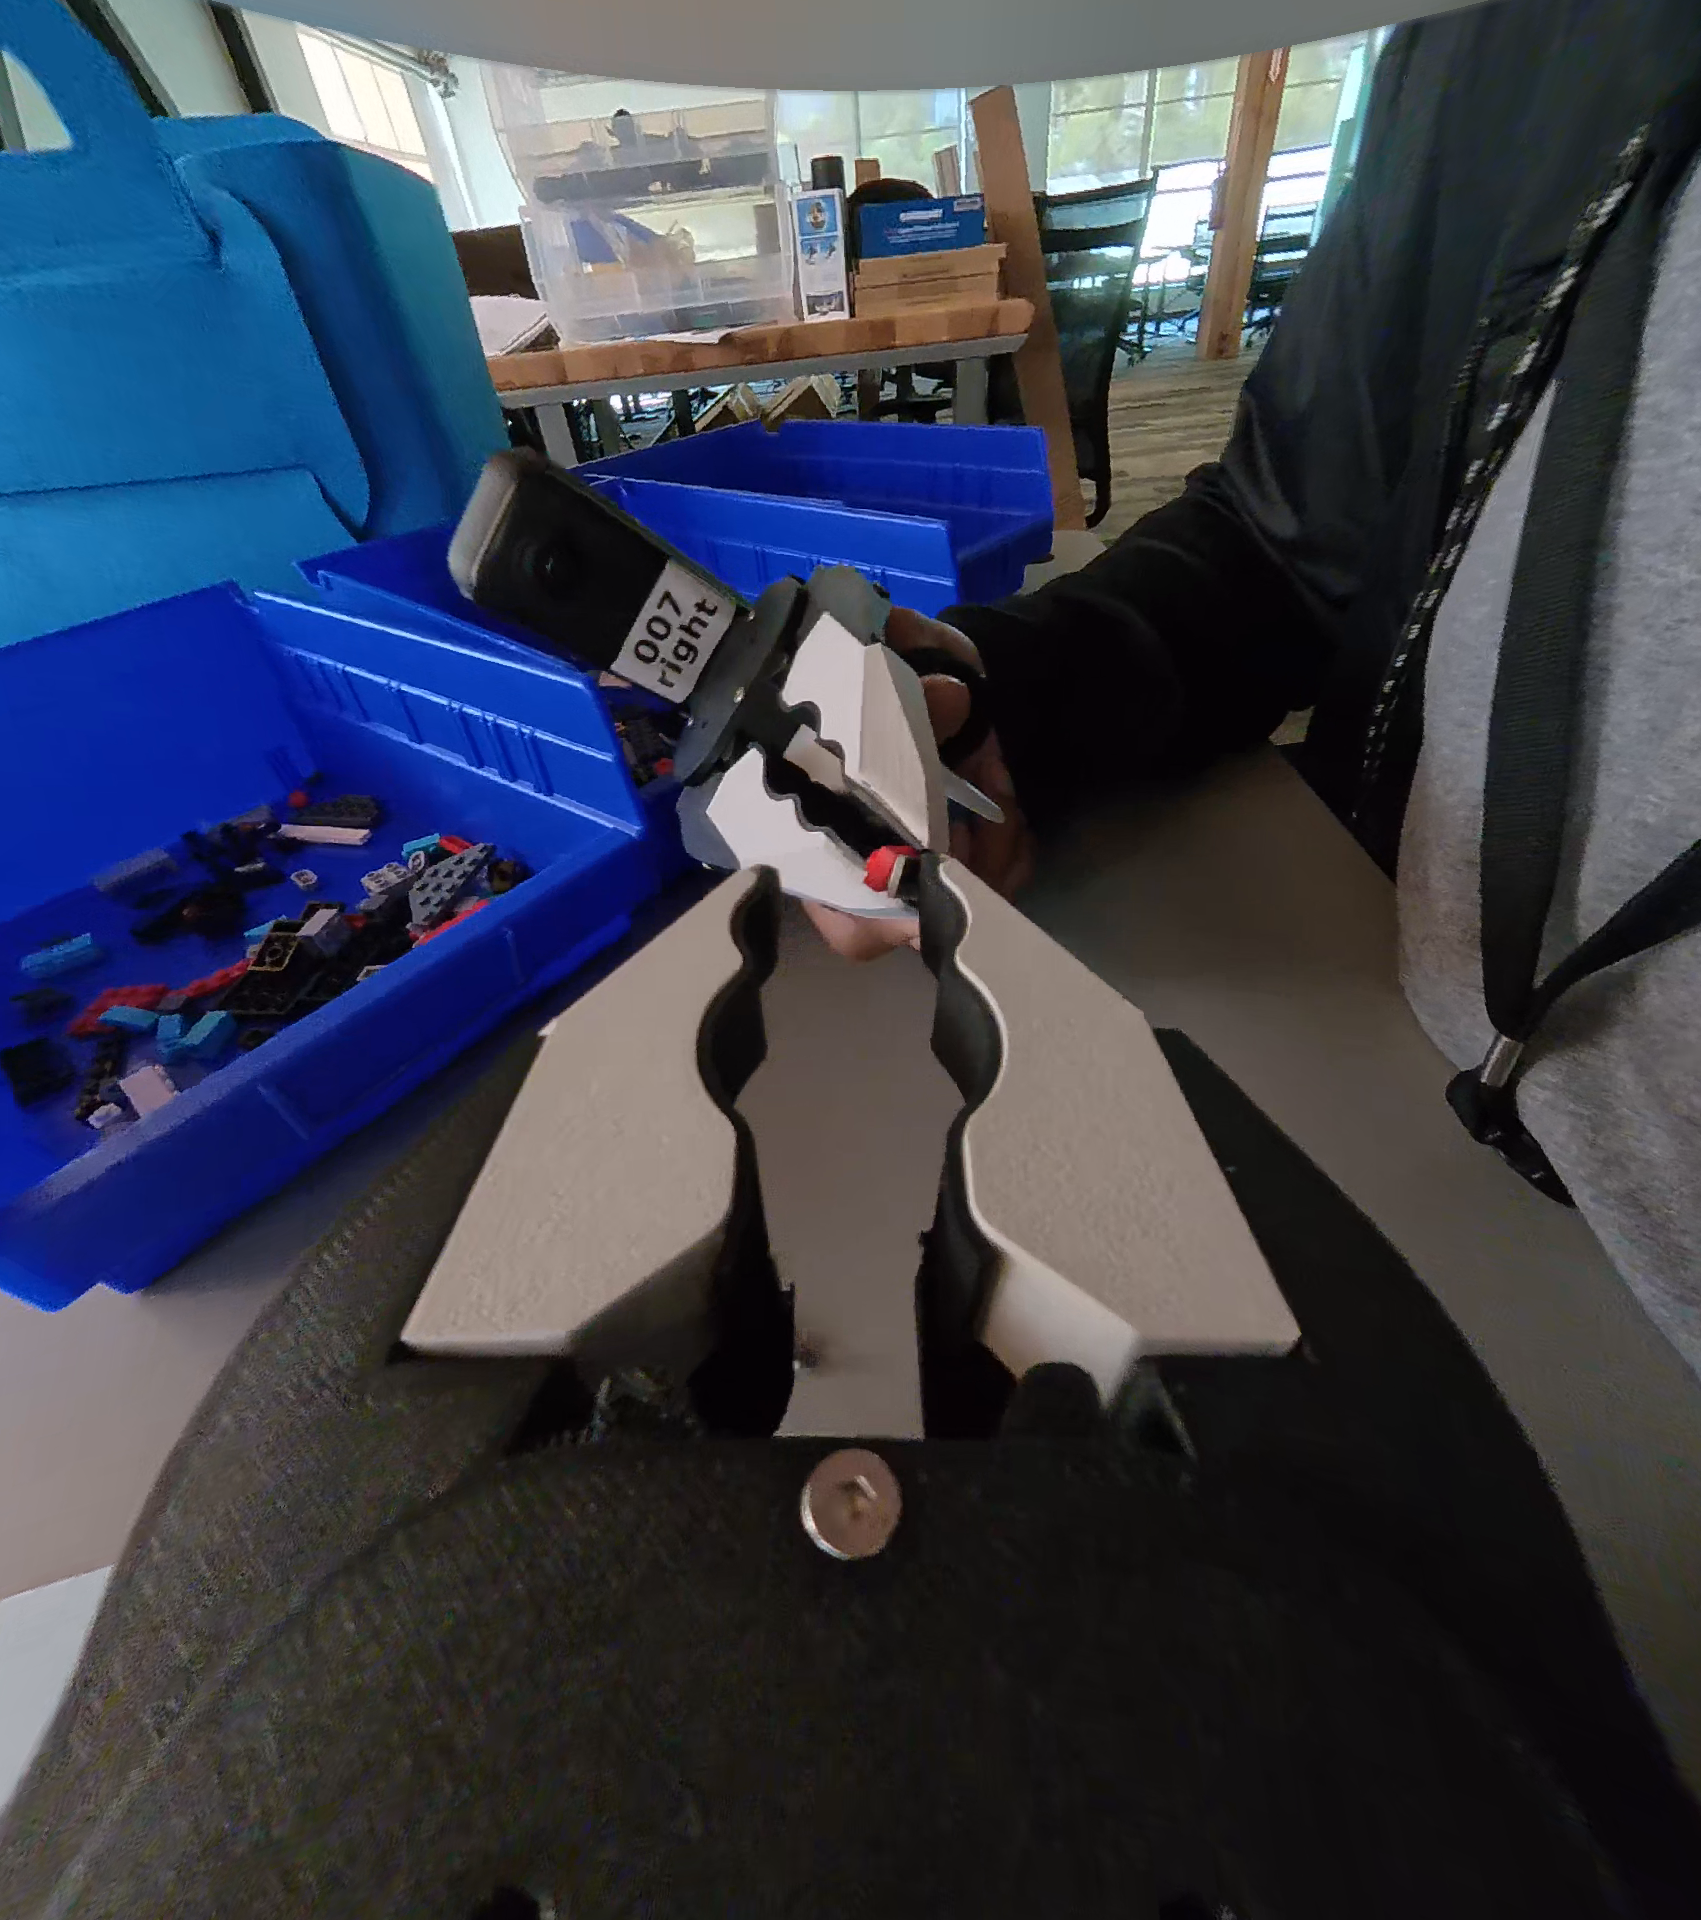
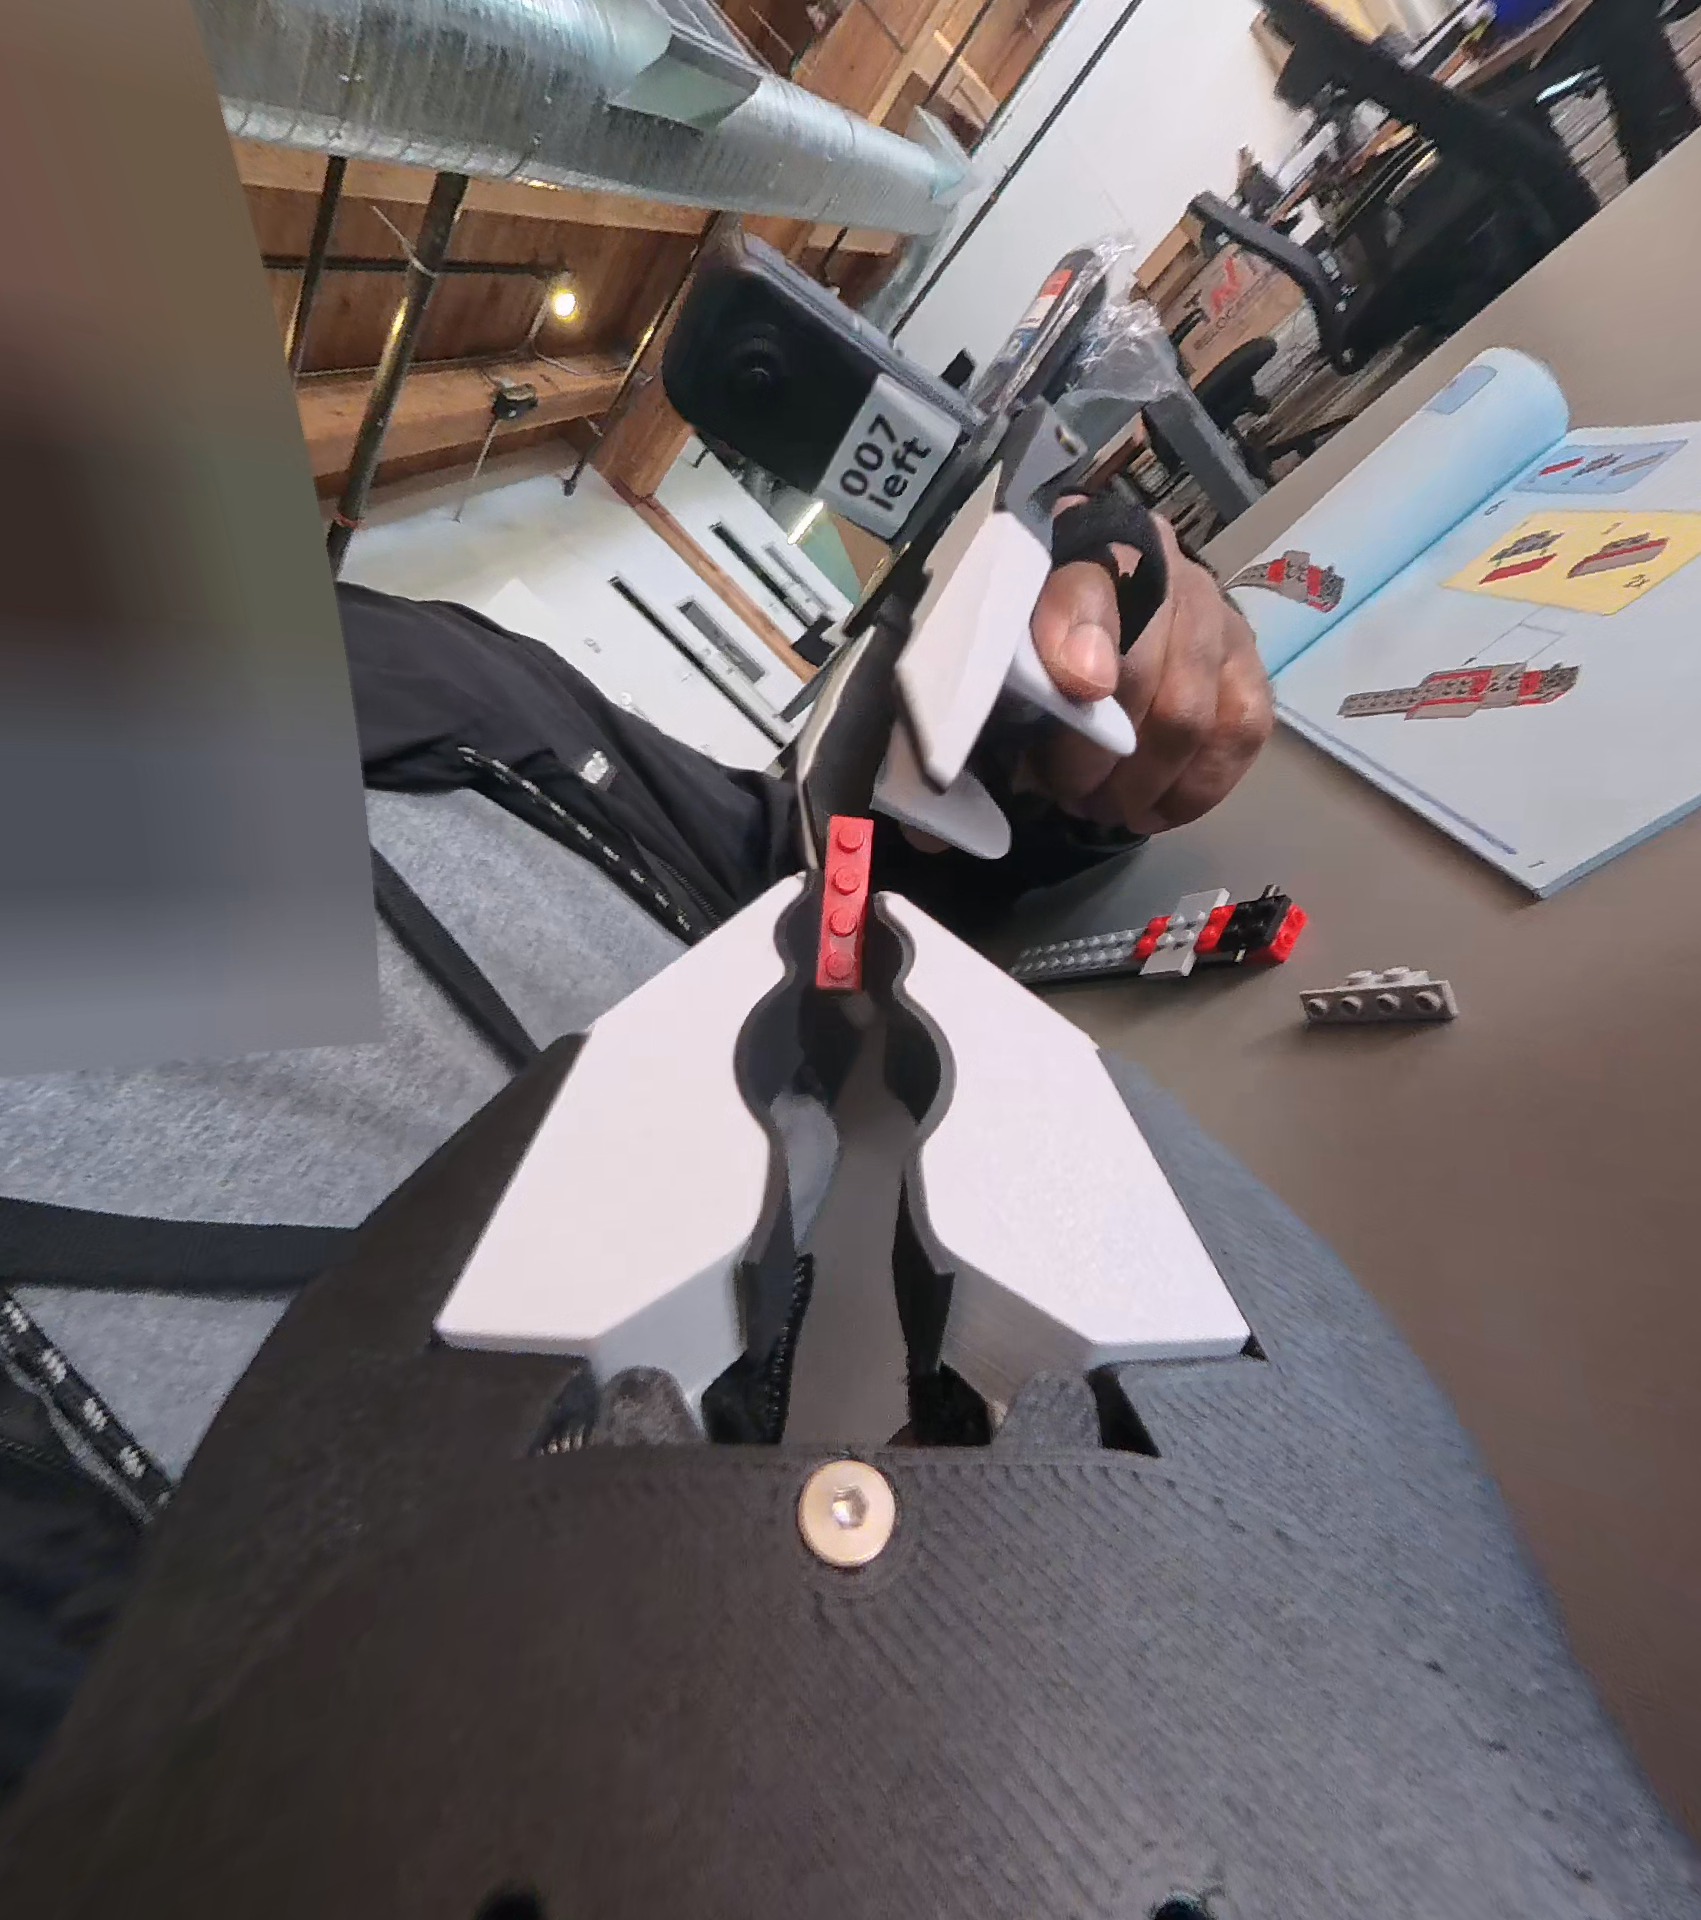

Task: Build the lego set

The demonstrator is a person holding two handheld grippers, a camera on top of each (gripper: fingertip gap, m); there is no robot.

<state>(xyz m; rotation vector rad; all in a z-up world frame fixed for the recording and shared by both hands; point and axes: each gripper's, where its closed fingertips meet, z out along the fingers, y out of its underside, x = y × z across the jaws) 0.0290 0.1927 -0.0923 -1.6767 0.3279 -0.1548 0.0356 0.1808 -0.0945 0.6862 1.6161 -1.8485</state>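
My right gripper (image 2: pixel 841 914) is shut on a red four-stud plate (image 2: pixel 844 906) and holds it in the air, studs facing the camera. My left gripper (image 1: pixel 851 894) is open and faces it, tip to tip. One of its fingertips (image 1: pixel 939 894) touches the end of the red plate (image 1: pixel 890 868). In the right wrist view the left gripper (image 2: pixel 903 821) comes in from above the plate. A part-built grey, red and black model (image 2: pixel 1168 935) and a loose grey plate (image 2: pixel 1378 1003) lie on the table.
A blue bin (image 1: pixel 430 665) holds several loose bricks (image 1: pixel 233 935) to the left, with more blue bins (image 1: pixel 825 499) behind it. An open instruction booklet (image 2: pixel 1552 623) lies on the table beyond the model. The person's torso (image 1: pixel 1604 727) is close on the right. My two grippers' fingertips are within a few centimetres of each other.
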